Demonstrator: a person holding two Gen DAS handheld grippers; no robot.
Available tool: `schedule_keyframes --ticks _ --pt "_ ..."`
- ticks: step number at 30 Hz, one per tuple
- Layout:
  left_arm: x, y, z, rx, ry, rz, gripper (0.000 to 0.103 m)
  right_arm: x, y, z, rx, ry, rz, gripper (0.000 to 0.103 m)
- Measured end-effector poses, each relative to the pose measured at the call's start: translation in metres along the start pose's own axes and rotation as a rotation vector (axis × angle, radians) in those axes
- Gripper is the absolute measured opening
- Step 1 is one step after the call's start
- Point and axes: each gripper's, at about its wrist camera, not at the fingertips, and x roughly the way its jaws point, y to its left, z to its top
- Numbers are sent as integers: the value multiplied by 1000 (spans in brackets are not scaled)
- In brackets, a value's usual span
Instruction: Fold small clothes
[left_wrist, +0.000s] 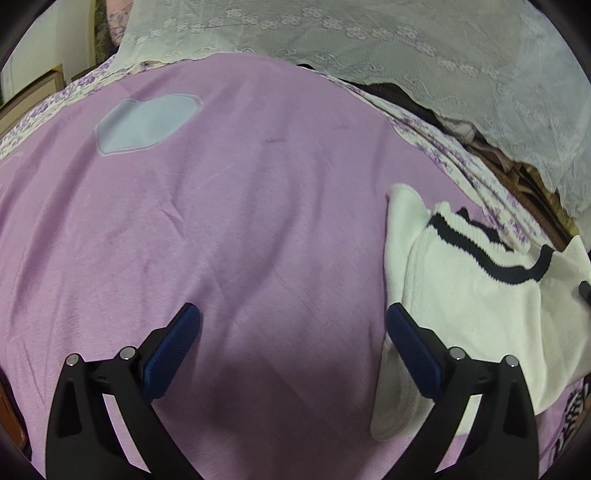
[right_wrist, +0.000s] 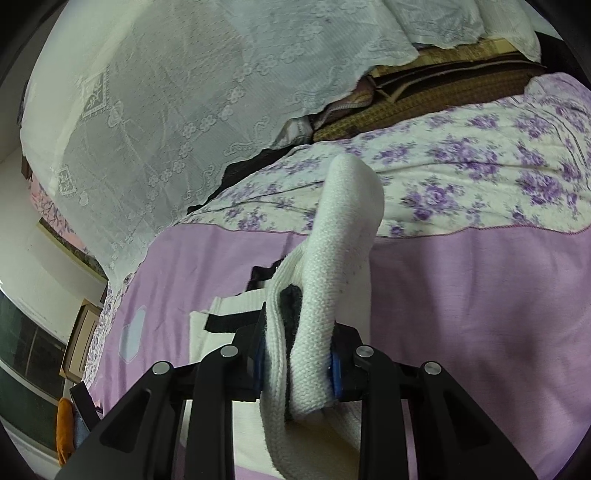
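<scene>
A small white knit garment with black stripes lies on the purple blanket at the right of the left wrist view. My left gripper is open and empty above the blanket; its right finger sits at the garment's left edge. My right gripper is shut on a bunched fold of the white knit garment, which rises up between the blue pads. The rest of the garment lies flat below and to the left.
A pale blue heart patch is sewn on the blanket at the far left. A floral purple sheet borders the blanket. A white lace cover drapes over stacked bedding at the back. Wooden furniture stands at the left.
</scene>
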Motion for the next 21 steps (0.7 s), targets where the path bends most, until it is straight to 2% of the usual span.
schedule_keyframes --ticks 5,12,21 --pt "-6 11 3 -59 5 -39 98 4 27 0 -41 5 7 26" --pt "-7 16 5 -84 10 -58 98 19 69 -7 -81 33 32 26" --pt "-2 28 7 -143 29 -73 98 73 121 -44 -172 128 15 26"
